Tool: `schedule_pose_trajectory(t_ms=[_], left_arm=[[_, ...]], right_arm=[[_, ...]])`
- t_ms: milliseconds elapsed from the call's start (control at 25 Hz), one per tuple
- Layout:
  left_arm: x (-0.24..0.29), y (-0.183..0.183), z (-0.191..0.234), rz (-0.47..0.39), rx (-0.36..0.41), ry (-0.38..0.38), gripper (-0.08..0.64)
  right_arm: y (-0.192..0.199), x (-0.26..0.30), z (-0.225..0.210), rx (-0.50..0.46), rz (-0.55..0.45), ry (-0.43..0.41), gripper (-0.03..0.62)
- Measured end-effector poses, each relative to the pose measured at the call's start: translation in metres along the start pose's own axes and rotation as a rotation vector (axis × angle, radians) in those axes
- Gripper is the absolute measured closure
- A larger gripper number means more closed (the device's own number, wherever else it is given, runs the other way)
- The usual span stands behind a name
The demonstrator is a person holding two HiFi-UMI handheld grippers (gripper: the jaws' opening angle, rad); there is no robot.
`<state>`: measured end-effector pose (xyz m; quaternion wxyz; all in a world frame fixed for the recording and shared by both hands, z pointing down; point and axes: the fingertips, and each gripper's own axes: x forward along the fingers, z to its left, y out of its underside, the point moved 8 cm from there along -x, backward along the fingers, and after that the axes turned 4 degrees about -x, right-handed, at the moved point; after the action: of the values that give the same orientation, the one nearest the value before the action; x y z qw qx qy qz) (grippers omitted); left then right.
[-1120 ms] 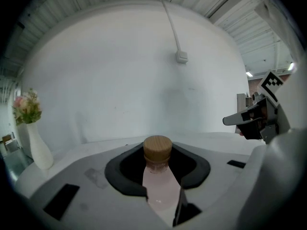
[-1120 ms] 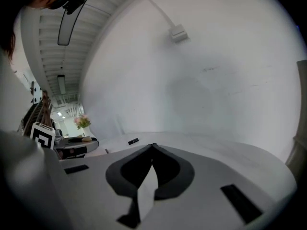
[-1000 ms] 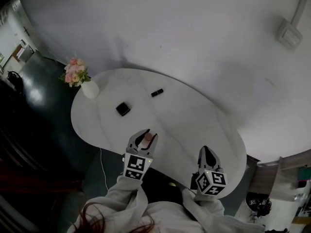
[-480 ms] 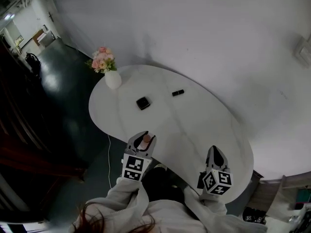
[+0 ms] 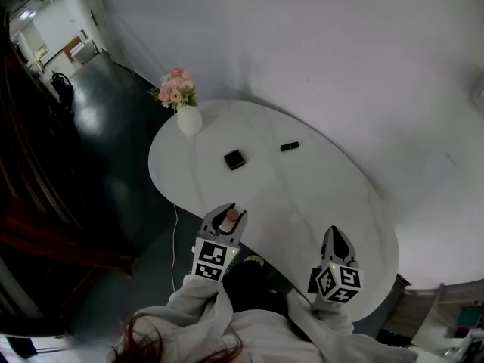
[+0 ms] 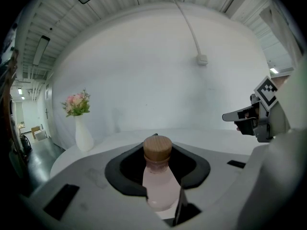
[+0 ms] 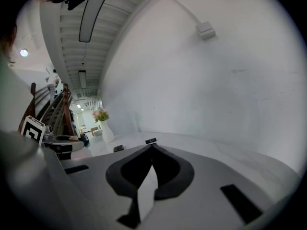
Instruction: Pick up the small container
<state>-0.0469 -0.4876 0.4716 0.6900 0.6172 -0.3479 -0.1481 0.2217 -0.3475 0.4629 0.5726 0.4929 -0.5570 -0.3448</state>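
Observation:
The small container (image 6: 158,176) is a pale pink bottle with a round wooden cap. It stands upright between the jaws of my left gripper (image 6: 157,169), which is shut on it. In the head view the left gripper (image 5: 226,219) hangs over the near left edge of the white table (image 5: 318,203), the bottle's (image 5: 231,217) cap showing between the jaws. My right gripper (image 5: 336,242) is over the table's near right part. Its jaws meet at the tips, with nothing between them in the right gripper view (image 7: 151,147).
A white vase of pink flowers (image 5: 186,112) stands at the table's far left end. A small black square object (image 5: 235,159) and a small black bar (image 5: 289,147) lie on the far half. A white wall rises behind the table, dark floor lies to its left.
The head view has swung, so the table and vase sit further right and lower in the picture. Both grippers hold about the same places, the left still shut on the bottle.

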Motion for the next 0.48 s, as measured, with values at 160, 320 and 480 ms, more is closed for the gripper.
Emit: schedule_pose_trajectory(t_ms=[160, 320, 480], left_arm=[[0.005, 0.002, 0.001, 0.001, -0.002, 0.011, 0.436], [0.009, 0.000, -0.001, 0.000, 0.000, 0.027, 0.436], [0.015, 0.000, 0.000, 0.004, 0.001, 0.034, 0.436]], right_arm=[[0.002, 0.002, 0.000, 0.003, 0.004, 0.009, 0.543], [0.002, 0.000, -0.002, 0.007, 0.004, 0.022, 0.543], [0.003, 0.005, -0.003, 0.009, 0.010, 0.022, 0.543]])
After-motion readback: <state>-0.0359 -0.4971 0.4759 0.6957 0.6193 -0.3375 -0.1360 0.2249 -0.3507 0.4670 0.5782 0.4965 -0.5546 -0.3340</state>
